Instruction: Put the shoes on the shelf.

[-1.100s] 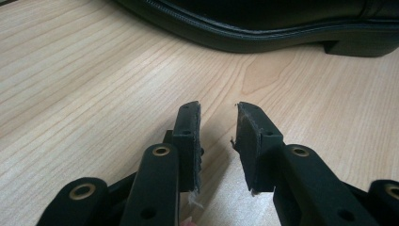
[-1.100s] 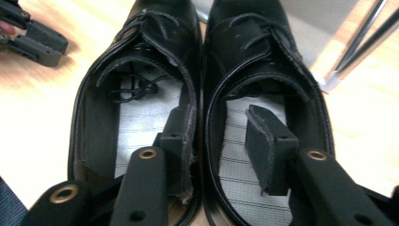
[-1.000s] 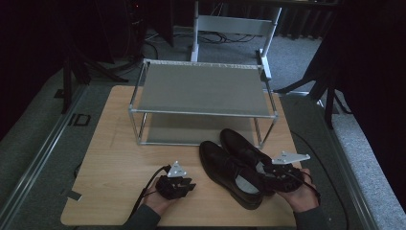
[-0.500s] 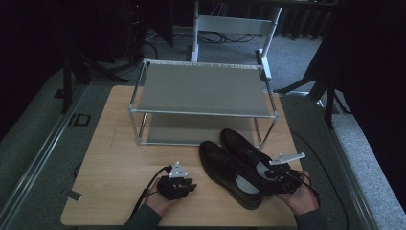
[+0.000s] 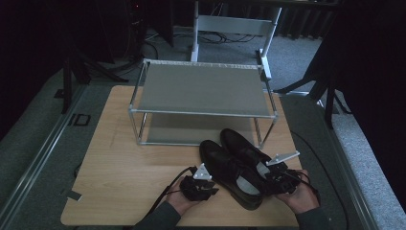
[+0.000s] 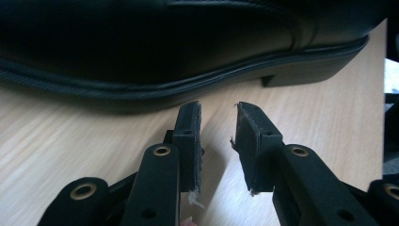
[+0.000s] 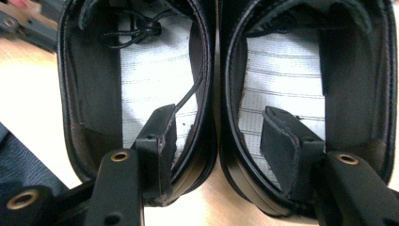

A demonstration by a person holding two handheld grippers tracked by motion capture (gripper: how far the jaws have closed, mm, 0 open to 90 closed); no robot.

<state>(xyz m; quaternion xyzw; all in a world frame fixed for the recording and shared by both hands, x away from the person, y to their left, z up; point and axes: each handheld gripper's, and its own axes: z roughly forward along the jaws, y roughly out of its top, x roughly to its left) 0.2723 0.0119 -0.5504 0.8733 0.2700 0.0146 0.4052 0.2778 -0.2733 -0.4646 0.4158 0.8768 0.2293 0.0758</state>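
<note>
Two black leather dress shoes, the left shoe [image 5: 222, 165] and the right shoe [image 5: 239, 143], lie side by side on the wooden table [image 5: 119, 177], toes toward the rack. My right gripper [image 5: 262, 176] is at their heels. In the right gripper view it [image 7: 217, 113] stands open, one jaw inside the left shoe [image 7: 150, 61] and one inside the right shoe [image 7: 282, 61], straddling their two touching inner walls. My left gripper [image 5: 210, 188] sits beside the left shoe. Its jaws [image 6: 217, 113] are slightly apart with nothing between them, pointing at that shoe's sole edge [image 6: 141, 89].
A two-shelf metal shoe rack [image 5: 201, 91] stands at the back of the table, just beyond the shoes' toes. A pale metal chair frame [image 5: 234, 24] stands on the floor behind it. Bare wood lies left of the shoes. A loose lace [image 7: 136, 28] lies in the left shoe.
My right gripper has edged a little left and inward at the shoes' heels. The left gripper and the shoes have hardly moved.
</note>
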